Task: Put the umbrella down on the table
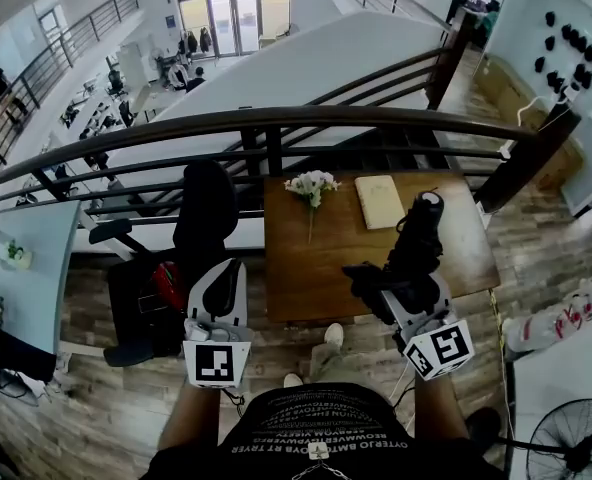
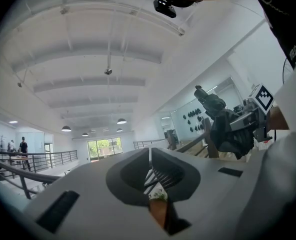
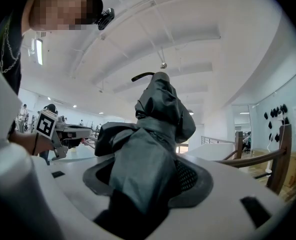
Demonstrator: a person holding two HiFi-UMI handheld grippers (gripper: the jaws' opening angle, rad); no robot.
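- The person stands at the near edge of a wooden table (image 1: 306, 268), with a gripper in each hand, both held out level towards the far side
- The right gripper (image 1: 406, 293) is clamped on a folded dark grey umbrella (image 1: 418, 243); its own view shows the bunched fabric (image 3: 153, 149) filling the space between the jaws, with the pads pressing on it from both sides
- The umbrella sticks out past the jaws towards the far side, over the near right part of the table, and is carried by the gripper, not lying on the wood; its black curved handle (image 3: 143, 76) is at the far tip
- The left gripper (image 1: 228, 268) is to the left of the table's near left corner; its jaws are together, meeting in a thin seam (image 2: 149, 154), with nothing between them
- On the far part of the table a small bunch of white flowers (image 1: 312, 183) lies to the left and a pale book (image 1: 378, 202) to the right, both well apart from the umbrella
- A dark railing (image 1: 276, 120) runs behind the table, and a black chair (image 1: 204, 213) stands to its left
- A floor fan (image 1: 566, 438) stands at the near right
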